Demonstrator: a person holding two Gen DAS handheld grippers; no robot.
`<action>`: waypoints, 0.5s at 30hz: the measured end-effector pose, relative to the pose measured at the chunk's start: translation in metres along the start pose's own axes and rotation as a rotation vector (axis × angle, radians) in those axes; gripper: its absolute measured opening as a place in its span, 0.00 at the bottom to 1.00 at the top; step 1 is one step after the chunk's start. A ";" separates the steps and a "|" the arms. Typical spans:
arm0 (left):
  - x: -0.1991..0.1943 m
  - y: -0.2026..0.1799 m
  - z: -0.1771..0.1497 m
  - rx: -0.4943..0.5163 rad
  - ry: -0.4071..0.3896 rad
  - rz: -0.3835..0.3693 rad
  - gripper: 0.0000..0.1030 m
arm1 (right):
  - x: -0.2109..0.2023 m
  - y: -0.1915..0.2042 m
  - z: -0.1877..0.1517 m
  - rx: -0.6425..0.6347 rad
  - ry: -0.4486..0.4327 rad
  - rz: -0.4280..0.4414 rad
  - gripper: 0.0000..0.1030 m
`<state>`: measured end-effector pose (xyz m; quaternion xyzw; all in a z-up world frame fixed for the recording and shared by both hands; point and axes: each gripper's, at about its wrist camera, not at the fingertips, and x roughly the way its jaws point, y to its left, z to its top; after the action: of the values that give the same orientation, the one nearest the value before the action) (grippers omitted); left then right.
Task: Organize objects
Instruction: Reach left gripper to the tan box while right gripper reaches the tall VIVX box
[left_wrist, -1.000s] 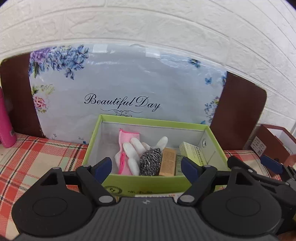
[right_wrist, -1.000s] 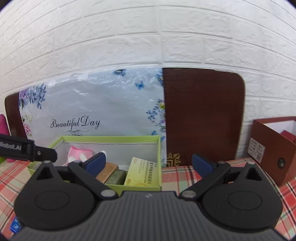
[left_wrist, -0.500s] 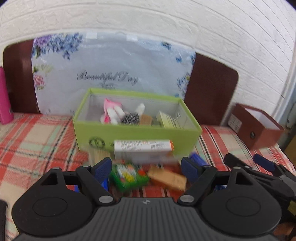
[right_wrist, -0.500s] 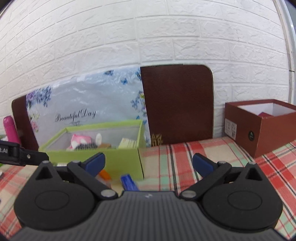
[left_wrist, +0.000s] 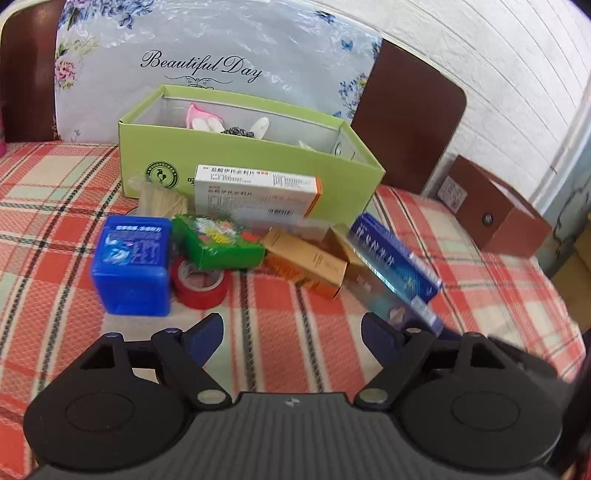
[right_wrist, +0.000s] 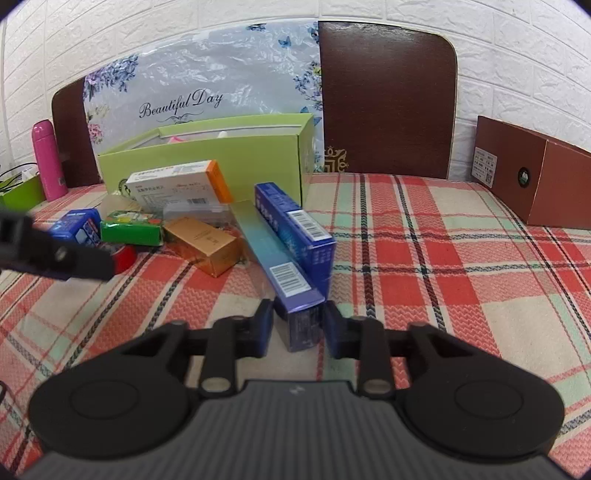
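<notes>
A green cardboard box (left_wrist: 236, 166) stands open on a worktop (right_wrist: 424, 266) covered in red plaid cloth, backed by a floral "Beautiful Day" panel (left_wrist: 207, 55) and a white brick wall. Inside the box, a pink-and-white glove (left_wrist: 203, 118) and a steel scouring pad (left_wrist: 238, 132) show above the rim; whatever lies deeper is hidden by the near wall. A brown box (right_wrist: 532, 173) sits open well apart at the right end of the worktop, its contents out of sight.

In front of the green box lies a loose cluster: a white-and-orange medicine carton (left_wrist: 258, 195) leaning against the box wall, a blue plastic tub (left_wrist: 131, 266), a green packet (left_wrist: 218, 240) resting on a red tape roll (left_wrist: 199, 282), a gold carton (left_wrist: 306, 264), and two long blue cartons side by side. A pink flask (right_wrist: 46, 158) stands upright at the far left.

The right hand-held gripper (right_wrist: 297, 328) has just been closing, and its pads now press the near end of the longer blue carton (right_wrist: 280, 273), which still rests on the cloth beside its darker twin (right_wrist: 295, 225). The left hand-held gripper (left_wrist: 291, 332) hangs over bare cloth just short of the cluster, its jaws wide and holding nothing.
</notes>
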<state>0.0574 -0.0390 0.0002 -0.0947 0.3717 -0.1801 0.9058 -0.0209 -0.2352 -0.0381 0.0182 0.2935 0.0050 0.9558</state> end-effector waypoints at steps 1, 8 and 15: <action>0.005 -0.003 0.003 -0.018 -0.001 0.003 0.82 | -0.003 0.000 -0.001 -0.003 -0.003 0.000 0.27; 0.062 -0.021 0.027 -0.155 0.021 0.029 0.82 | -0.035 -0.016 -0.021 0.052 -0.003 -0.004 0.26; 0.097 -0.021 0.038 -0.203 -0.015 0.091 0.79 | -0.050 -0.015 -0.035 0.087 0.017 0.007 0.26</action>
<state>0.1427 -0.0950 -0.0291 -0.1701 0.3853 -0.0998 0.9015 -0.0824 -0.2498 -0.0395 0.0607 0.3015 -0.0044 0.9515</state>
